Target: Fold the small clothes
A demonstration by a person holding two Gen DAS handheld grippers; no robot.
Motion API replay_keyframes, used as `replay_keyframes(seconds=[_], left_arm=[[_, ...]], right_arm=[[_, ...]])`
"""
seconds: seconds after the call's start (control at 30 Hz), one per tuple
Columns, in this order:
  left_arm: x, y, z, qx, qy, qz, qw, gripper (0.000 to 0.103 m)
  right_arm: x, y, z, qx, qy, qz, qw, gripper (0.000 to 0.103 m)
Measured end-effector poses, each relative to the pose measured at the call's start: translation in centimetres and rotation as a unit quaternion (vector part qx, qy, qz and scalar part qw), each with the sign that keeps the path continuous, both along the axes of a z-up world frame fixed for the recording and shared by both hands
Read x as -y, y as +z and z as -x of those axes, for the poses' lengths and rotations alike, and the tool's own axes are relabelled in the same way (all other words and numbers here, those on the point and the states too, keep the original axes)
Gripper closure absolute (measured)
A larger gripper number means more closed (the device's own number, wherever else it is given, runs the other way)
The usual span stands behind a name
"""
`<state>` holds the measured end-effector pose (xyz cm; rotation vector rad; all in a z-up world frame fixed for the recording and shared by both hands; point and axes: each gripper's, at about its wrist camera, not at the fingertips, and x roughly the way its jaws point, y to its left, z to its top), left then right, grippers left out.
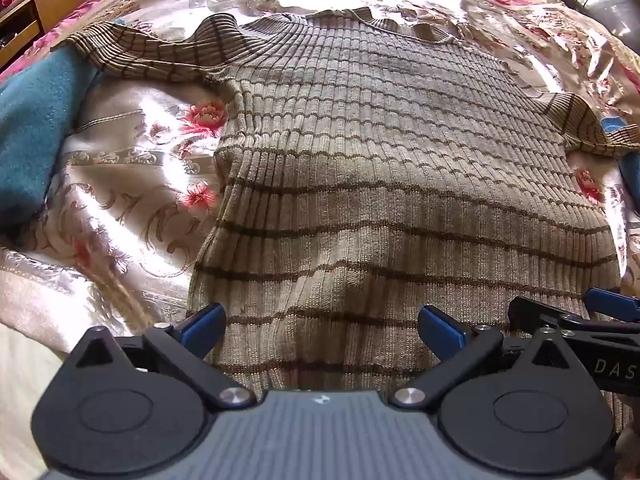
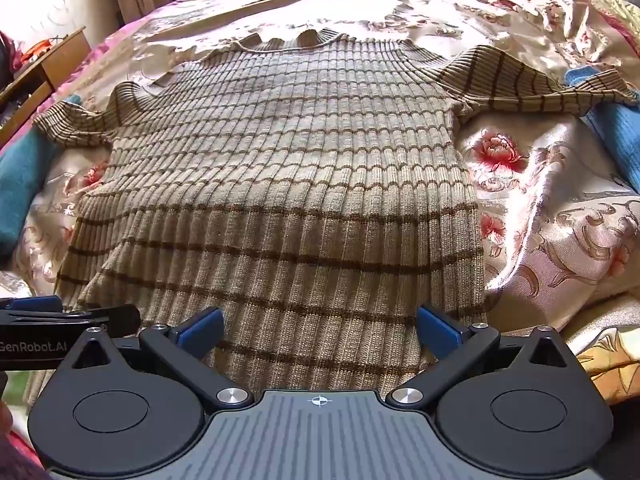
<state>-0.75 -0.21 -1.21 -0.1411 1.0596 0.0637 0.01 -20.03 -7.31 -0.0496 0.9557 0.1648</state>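
Ribbed striped sweater (image 1: pixel 360 160) flat on floral bedspread (image 1: pixel 132 168), hem between wide-spread left claw (image 1: pixel 320 330) and right claw (image 2: pixel 320 330).

Your left wrist camera sits low at the hem of the sweater (image 1: pixel 380 168), looking up its length toward the collar. Your right wrist camera sits just beside it, facing the same way. Both views share the whole sweater and the bedspread (image 1: pixel 132 184) around it.

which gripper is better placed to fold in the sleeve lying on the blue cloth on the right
Right. The right gripper is open at the sweater hem's right side, nearer that sleeve; the left gripper sits left.
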Motion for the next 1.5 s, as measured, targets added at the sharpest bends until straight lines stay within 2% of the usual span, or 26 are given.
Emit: replay_keyframes(seconds=[1.5], left_arm=[[0.06,0.49,0.04,0.004,-0.003,-0.006,1.0,0.0]], right_arm=[[0.02,0.18,0.28,0.003,0.002,0.015,1.0,0.0]])
